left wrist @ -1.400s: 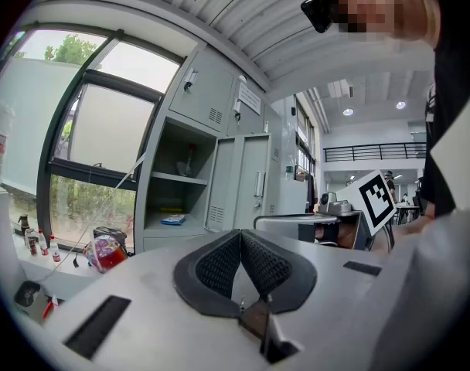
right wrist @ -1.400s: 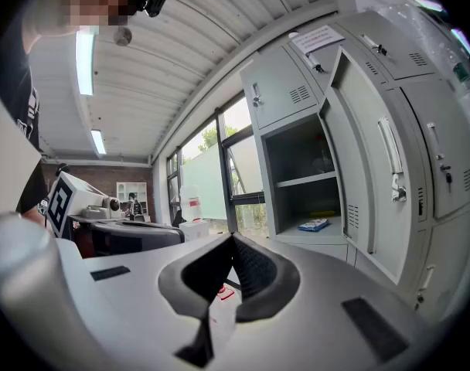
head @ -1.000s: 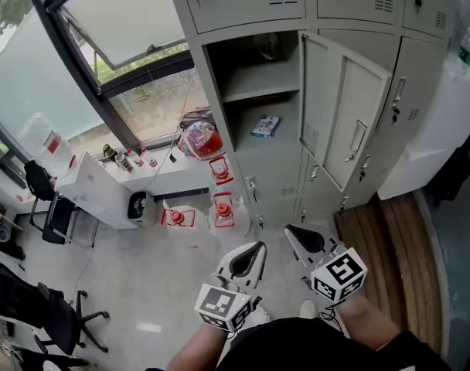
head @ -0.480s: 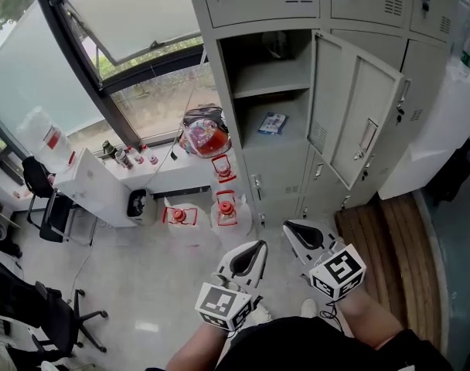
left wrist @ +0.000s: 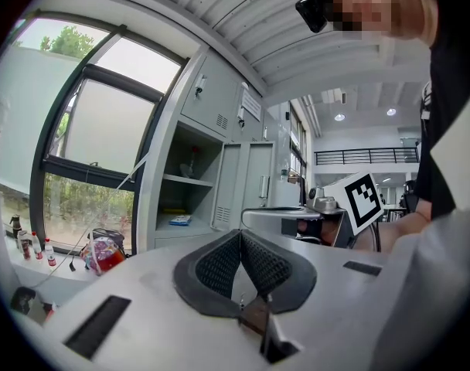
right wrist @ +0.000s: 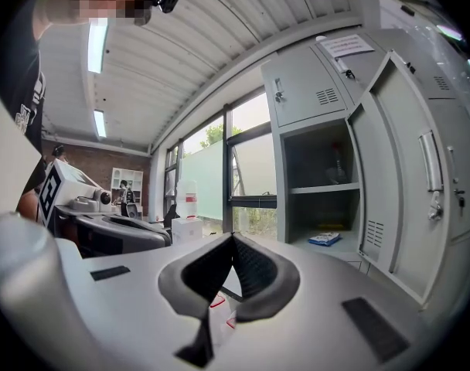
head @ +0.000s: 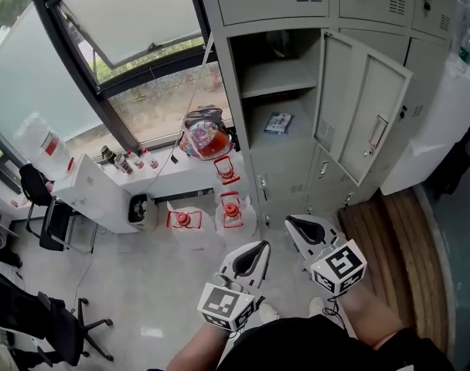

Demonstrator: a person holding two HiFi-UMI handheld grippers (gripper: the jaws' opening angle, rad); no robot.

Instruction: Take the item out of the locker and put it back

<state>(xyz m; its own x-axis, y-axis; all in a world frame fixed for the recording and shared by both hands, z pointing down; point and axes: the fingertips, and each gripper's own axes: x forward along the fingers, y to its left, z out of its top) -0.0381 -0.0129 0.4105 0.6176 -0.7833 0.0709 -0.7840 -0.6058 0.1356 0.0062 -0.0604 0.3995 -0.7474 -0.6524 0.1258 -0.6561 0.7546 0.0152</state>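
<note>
The grey locker's open compartment [head: 285, 91] has a shelf in it. Below that shelf lies a small blue-and-white packet [head: 279, 122], which also shows in the left gripper view [left wrist: 178, 219] and the right gripper view [right wrist: 325, 239]. The door [head: 364, 118] stands swung out to the right. My left gripper [head: 264, 245] and right gripper [head: 291, 224] are side by side over the floor, well short of the locker and pointing about level at it. Both are shut with nothing between the pads [left wrist: 240, 233] [right wrist: 233, 236].
Red-capped water jugs [head: 231, 207] stand on the floor at the locker's foot. A colourful bag [head: 204, 139] rests on the window ledge. A white box [head: 103, 195] and office chairs [head: 42, 315] are at the left. A wooden platform [head: 389, 230] and white panel [head: 444, 122] are at the right.
In the head view the locker has drifted to the right and slightly down. Both grippers stay shut and keep their places low in the picture.
</note>
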